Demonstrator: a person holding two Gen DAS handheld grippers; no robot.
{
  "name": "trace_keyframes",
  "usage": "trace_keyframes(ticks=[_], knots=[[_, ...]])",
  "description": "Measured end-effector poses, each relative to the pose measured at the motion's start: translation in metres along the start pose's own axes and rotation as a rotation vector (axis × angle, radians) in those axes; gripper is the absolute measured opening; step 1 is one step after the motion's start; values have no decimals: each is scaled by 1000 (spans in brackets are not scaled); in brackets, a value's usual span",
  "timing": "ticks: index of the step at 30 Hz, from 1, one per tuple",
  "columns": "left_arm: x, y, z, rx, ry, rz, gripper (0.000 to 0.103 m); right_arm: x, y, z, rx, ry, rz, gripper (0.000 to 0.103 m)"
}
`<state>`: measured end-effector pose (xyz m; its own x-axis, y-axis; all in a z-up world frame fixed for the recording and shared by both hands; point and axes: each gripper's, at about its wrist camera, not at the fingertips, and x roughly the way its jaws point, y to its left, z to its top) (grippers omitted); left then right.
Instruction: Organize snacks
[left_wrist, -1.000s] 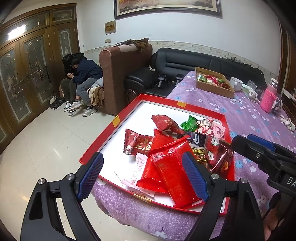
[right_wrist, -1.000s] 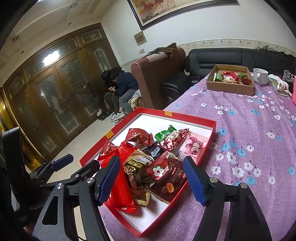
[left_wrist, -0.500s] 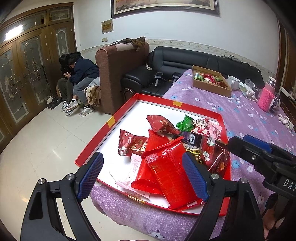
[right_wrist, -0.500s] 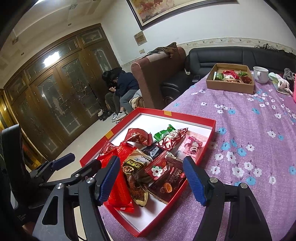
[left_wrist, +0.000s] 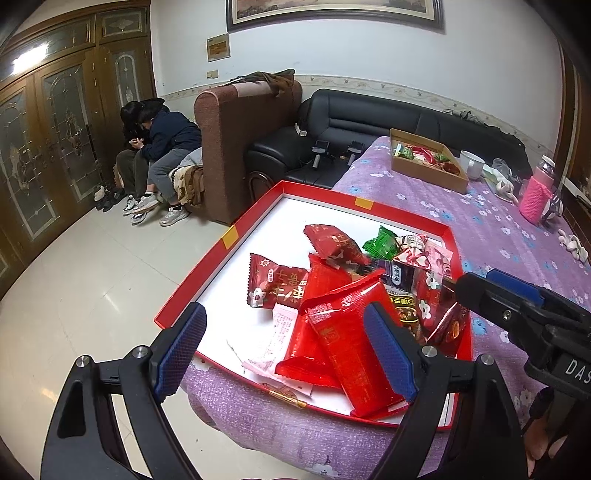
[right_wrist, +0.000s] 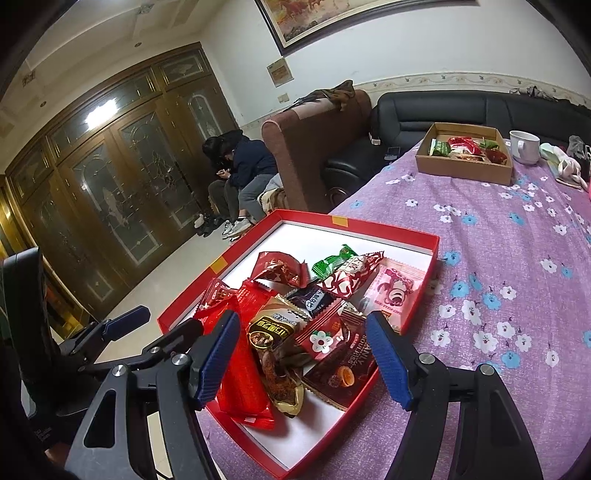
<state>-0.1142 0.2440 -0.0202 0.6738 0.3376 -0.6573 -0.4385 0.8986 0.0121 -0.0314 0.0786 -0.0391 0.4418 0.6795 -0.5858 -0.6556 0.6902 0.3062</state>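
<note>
A red tray with a white floor (left_wrist: 258, 218) (right_wrist: 384, 223) sits at the near end of the purple table. It holds a heap of snack packets: long red packs (left_wrist: 354, 343) (right_wrist: 240, 384), a dark red pack (left_wrist: 277, 286), a green one (left_wrist: 380, 243) (right_wrist: 334, 260), a pink bear pack (right_wrist: 397, 290) and brown chocolate packs (right_wrist: 332, 369). My left gripper (left_wrist: 284, 350) is open and empty, above the tray's near edge. My right gripper (right_wrist: 303, 358) is open and empty, above the tray's near right part. A cardboard box (left_wrist: 428, 171) (right_wrist: 465, 168) with snacks stands at the far end.
A white mug (right_wrist: 524, 146), a pink-sleeved bottle (left_wrist: 537, 192) and cloth bits stand at the table's far right. A black sofa (left_wrist: 369, 114) and a brown armchair (left_wrist: 240, 140) lie beyond. Two people (left_wrist: 159, 147) sit by the wooden doors.
Both grippers have drawn back a little from the tray and stayed open. The snacks have not moved.
</note>
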Motion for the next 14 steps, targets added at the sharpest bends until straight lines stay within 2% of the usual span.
trace_keyframes(ticks=[10, 14], knots=[[0, -2, 3, 5, -5, 5, 88, 1, 3, 0, 1, 0, 5, 72], [-3, -11, 4, 29, -30, 20, 88, 1, 0, 1, 10, -3, 13, 72]])
